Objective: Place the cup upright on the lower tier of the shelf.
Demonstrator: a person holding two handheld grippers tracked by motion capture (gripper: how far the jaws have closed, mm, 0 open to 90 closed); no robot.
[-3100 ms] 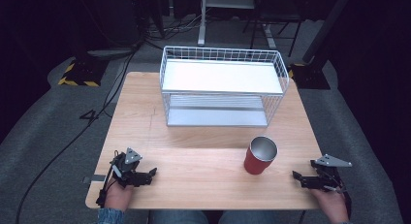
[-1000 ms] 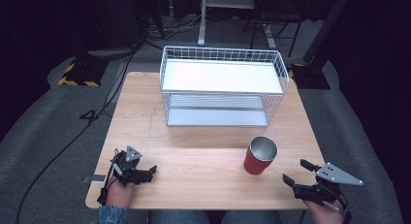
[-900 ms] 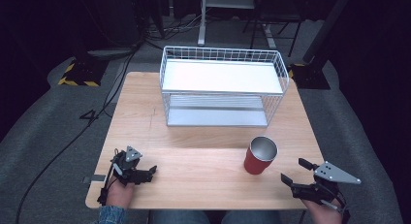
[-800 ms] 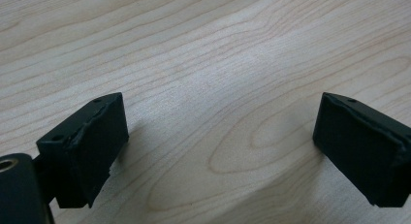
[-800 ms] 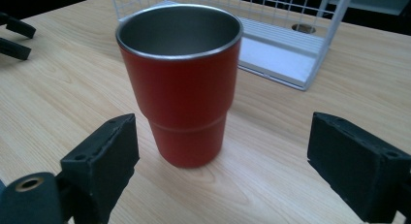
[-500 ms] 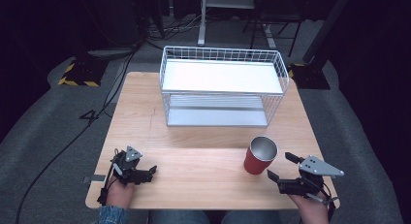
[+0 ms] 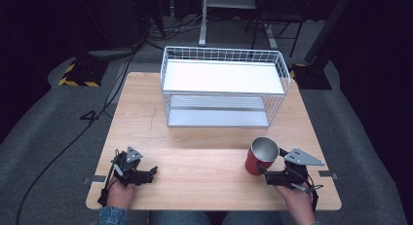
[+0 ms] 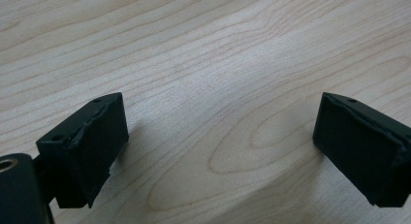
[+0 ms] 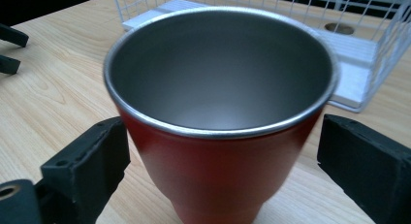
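A red metal cup (image 7: 260, 157) with a steel inside stands upright on the wooden table (image 7: 195, 132), front right. My right gripper (image 7: 271, 167) is open right at the cup, its jaws on either side of the cup's (image 9: 218, 117) body with a small gap on each side. My left gripper (image 7: 146, 172) rests open on the table at the front left, and bare wood lies between its black fingers (image 8: 85, 146).
A white wire basket rack (image 7: 221, 84) with two shelves stands at the back middle of the table. In the right gripper view the rack (image 9: 368, 54) lies just behind the cup. Dark floor, cables and stands surround the table.
My right gripper has moved left from the table's right edge up to the cup, so its jaws now flank it. The left gripper has stayed put.
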